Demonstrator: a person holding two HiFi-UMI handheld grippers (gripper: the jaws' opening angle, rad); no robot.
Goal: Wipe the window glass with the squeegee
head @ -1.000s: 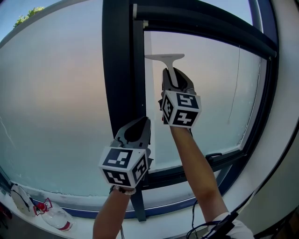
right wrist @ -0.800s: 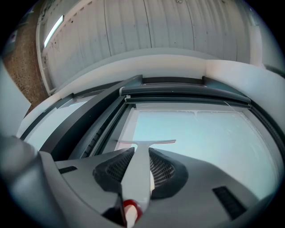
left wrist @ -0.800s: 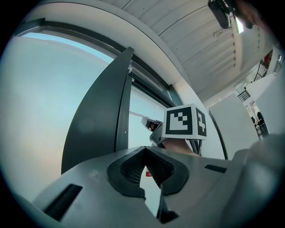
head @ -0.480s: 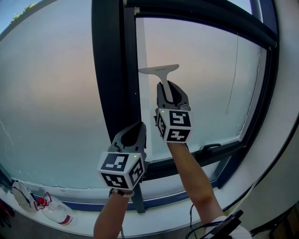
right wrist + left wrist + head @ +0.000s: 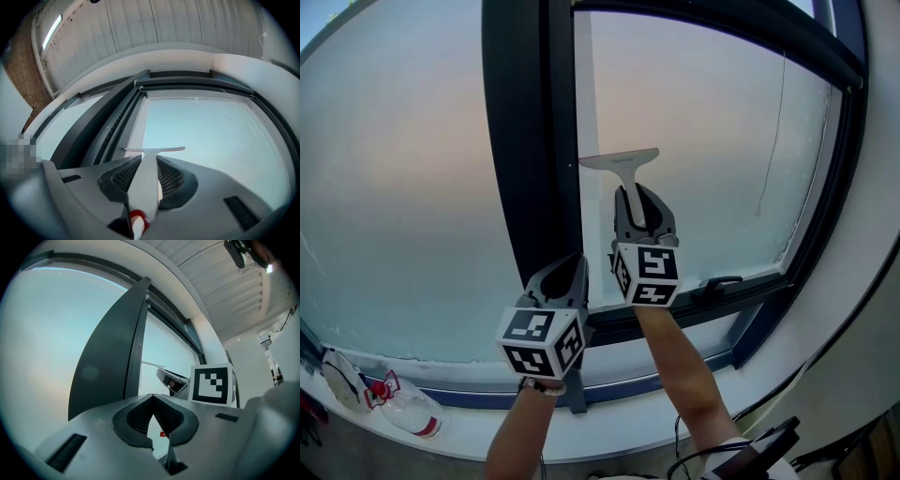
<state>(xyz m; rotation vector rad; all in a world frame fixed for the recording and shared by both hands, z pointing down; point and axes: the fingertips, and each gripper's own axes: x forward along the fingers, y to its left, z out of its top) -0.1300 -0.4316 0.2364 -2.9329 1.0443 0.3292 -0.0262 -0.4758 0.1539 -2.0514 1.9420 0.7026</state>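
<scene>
Squeegee [image 5: 619, 161] pinched in right gripper [image 5: 643, 201] beside dark frame [image 5: 520, 141]; left gripper [image 5: 566, 269] fingers [image 5: 133, 420] together.

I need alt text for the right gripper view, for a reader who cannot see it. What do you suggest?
The right claw is shut on the handle of a white T-shaped plastic squeegee, its blade held up to the pale window glass. A dark metal window frame runs along the left of the pane.

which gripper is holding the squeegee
The right gripper: its fingers clamp the white squeegee by the handle. The left gripper is shut on nothing.
</scene>
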